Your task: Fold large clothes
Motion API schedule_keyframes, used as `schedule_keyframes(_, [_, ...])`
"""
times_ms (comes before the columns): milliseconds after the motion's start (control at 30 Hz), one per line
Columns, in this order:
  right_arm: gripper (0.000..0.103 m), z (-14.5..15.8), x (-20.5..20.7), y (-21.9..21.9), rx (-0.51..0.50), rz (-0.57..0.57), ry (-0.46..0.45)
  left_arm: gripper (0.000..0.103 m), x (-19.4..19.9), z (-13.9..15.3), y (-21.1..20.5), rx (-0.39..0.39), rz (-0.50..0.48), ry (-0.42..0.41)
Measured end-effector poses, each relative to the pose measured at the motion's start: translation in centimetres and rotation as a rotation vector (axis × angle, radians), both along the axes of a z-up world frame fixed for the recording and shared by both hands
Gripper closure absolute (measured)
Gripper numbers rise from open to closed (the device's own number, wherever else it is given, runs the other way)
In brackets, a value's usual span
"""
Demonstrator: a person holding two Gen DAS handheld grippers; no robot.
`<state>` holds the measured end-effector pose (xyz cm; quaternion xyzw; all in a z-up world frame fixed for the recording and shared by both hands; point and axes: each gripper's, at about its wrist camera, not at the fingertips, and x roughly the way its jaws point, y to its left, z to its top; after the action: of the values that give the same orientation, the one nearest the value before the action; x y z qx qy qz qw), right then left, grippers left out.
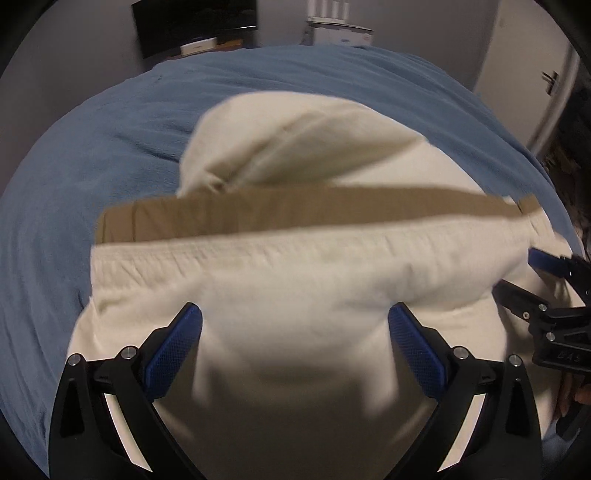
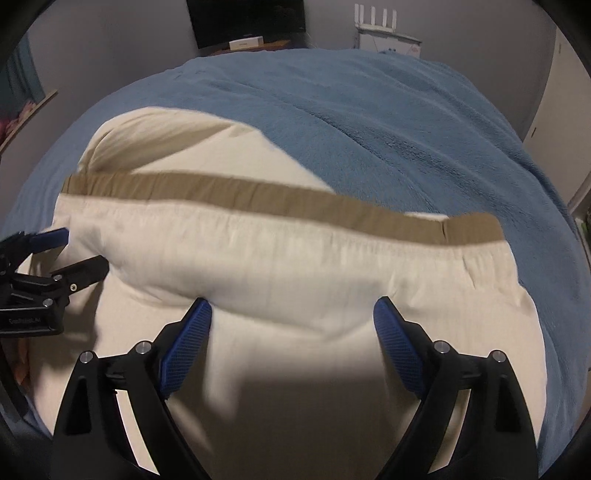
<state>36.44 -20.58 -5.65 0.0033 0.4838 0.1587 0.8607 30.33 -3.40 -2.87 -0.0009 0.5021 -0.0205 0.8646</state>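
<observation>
Left claw (image 1: 294,321) spread wide, blue pads (image 1: 173,354) on each side of a fold of cream cloth, not pinching it. Right claw (image 2: 292,315) spread wide too, blue fingers (image 2: 399,354) apart, cloth between them but not squeezed.

Just past both claws: cream clothing (image 1: 295,266) lying flat on a blue blanket (image 1: 92,166), near the close edge of the bed. Tan band (image 1: 295,210) running side to side across the cloth, so the long way here goes left to right. Gathered, wrinkly strip just under the tan band. Behind the band, a rounded cream flap (image 1: 288,140) pointing toward the far edge of the bed.

In the right claw's view, same cream clothing (image 2: 258,258), same tan band (image 2: 277,203) slanting a bit lower at the right end, on the blue blanket (image 2: 406,129).

Other claw seen at the side of each view, close by: right one (image 1: 517,273) at the right end of the cloth, left one (image 2: 85,251) at the left end.

Hard to see: all a bit blurry. Near part of the cloth in dark shadow and cut off by the picture's bottom. What kind of clothing, cannot tell.

Beyond the far edge of the bed: a dark screen (image 1: 195,26) and a white thing (image 2: 388,33) by the wall, too small to make out.
</observation>
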Motion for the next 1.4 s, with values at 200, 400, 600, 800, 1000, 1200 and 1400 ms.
schedule_keyframes(200, [0.012, -2.2, 2.1, 0.0, 0.029, -0.029, 0.072, 0.005, 1.6, -1.9, 1.0, -0.020, 0.029, 0.046])
schedule_keyframes(400, [0.009, -3.9, 2.1, 0.5, -0.022, -0.017, 0.065, 0.005, 2.5, -3.7, 1.0, -0.005, 0.010, 0.055])
schedule_keyframes(600, [0.008, -4.8, 2.8, 0.2, -0.027, -0.014, 0.063, 0.005, 3.9, -4.2, 1.0, -0.009, 0.013, 0.050])
schedule_keyframes(800, [0.008, -5.2, 3.3, 0.2, -0.026, -0.018, 0.047, 0.005, 2.8, -4.8, 1.6, -0.016, 0.016, 0.031])
schedule_keyframes(1000, [0.007, -5.6, 3.1, 0.5, -0.034, -0.023, 0.031, 0.005, 1.9, -4.9, 1.1, -0.015, 0.018, 0.025])
schedule_keyframes(1200, [0.007, -5.9, 2.2, 1.5, -0.035, -0.030, 0.010, 0.005, 1.9, -4.9, 1.0, -0.018, 0.020, 0.012])
schedule_keyframes(1400, [0.007, -5.7, 1.0, 2.2, -0.033, -0.035, -0.013, 0.005, 1.1, -5.3, 1.0, -0.020, 0.021, -0.005])
